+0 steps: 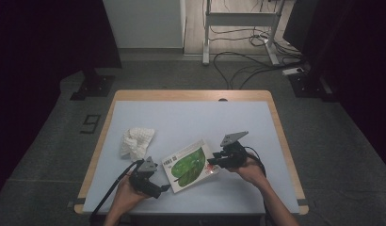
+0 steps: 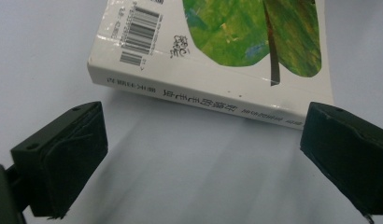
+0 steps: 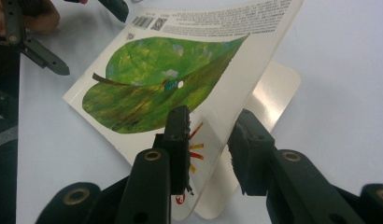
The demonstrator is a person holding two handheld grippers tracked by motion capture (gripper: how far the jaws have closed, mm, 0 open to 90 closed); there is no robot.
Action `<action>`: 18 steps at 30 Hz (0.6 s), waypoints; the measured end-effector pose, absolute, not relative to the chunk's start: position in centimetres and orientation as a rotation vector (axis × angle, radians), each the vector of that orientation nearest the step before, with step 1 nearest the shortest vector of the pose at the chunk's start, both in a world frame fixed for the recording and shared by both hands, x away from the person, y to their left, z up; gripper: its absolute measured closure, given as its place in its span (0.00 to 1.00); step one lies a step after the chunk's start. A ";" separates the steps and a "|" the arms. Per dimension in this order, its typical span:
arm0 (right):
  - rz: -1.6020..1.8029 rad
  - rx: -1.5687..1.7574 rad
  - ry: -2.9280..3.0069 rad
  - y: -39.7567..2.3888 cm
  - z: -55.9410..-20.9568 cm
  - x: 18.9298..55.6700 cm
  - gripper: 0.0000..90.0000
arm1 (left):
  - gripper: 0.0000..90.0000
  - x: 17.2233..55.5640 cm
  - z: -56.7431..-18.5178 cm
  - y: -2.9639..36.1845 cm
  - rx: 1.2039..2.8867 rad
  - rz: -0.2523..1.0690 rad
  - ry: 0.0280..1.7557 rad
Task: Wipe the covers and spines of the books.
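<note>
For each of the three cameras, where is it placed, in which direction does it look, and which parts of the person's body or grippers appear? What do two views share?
High view: above the person's side, looking forward and down on the table; both forearms, left gripper and right gripper show.
Left gripper view: rides the left gripper, facing the book spine; jaws open.
Right gripper view: rides the right gripper, clamped on the lifted cover.
Shared: the green leaf book appears in all three.

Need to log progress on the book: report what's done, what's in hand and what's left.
Done: the right gripper is clamped on the book cover and has it lifted off the page beneath. In hand: opening the cover, left gripper open beside the spine. Left: swinging it fully open.
</note>
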State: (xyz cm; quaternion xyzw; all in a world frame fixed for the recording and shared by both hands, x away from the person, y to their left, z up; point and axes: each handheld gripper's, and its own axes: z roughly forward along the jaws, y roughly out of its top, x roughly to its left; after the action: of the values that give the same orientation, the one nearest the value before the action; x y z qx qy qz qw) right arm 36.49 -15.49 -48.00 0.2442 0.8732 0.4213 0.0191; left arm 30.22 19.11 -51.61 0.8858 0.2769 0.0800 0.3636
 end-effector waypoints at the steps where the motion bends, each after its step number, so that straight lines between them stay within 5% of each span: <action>1: 1.313 0.755 2.707 -15.6 -48.0 36.4 0.77 | 0.01 30.2 -51.6 19.1 2.279 0.203 0.713; 18: 1.312 0.763 2.684 -16.8 -48.6 35.1 0.81 | 0.06 30.8 -50.9 17.8 2.263 0.149 0.707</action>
State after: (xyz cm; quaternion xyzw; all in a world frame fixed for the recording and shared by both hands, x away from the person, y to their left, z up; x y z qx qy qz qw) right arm 35.06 -16.82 -48.60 0.2473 0.8701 0.4253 0.0292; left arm 30.85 17.82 -50.90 0.8837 0.2760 0.0581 0.3736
